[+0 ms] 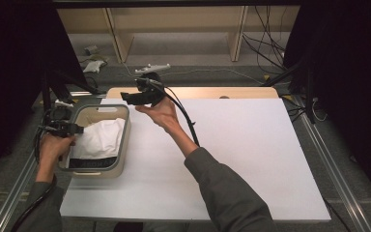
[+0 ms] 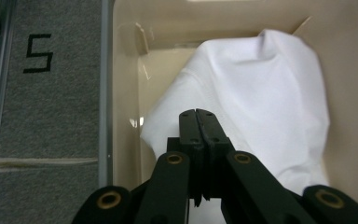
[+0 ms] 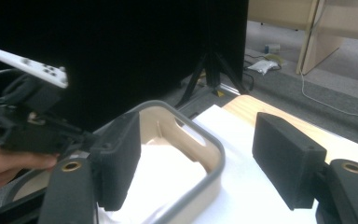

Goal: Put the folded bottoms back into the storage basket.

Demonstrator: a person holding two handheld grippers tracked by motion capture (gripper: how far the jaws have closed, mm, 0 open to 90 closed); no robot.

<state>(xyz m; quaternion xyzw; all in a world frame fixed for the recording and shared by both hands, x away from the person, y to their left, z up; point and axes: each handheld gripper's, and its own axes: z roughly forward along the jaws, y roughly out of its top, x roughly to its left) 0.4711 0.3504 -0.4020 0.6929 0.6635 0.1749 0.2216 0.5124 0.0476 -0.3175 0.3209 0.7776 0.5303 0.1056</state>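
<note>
A beige basket [image 1: 126,137] with a grey rim stands at the table's left edge, and a crumpled white cloth [image 1: 100,137] lies in it. My left gripper [image 1: 76,129] hangs over the basket's left side. In the left gripper view its jaws [image 2: 198,115] are pressed together just above the cloth [image 2: 261,102], with nothing visibly between them. My right gripper [image 1: 127,98] is held up above the basket's far right corner. Its black pads [image 3: 286,158] stand wide apart around empty air [image 3: 196,163], with the basket rim [image 3: 215,154] and cloth [image 3: 165,177] below them.
The white table board [image 1: 241,154] stretches right of the basket, with a wooden strip [image 1: 207,92] at its back edge. Cables [image 1: 265,53] and small objects lie on the floor by the shelving behind. Black curtains flank both sides.
</note>
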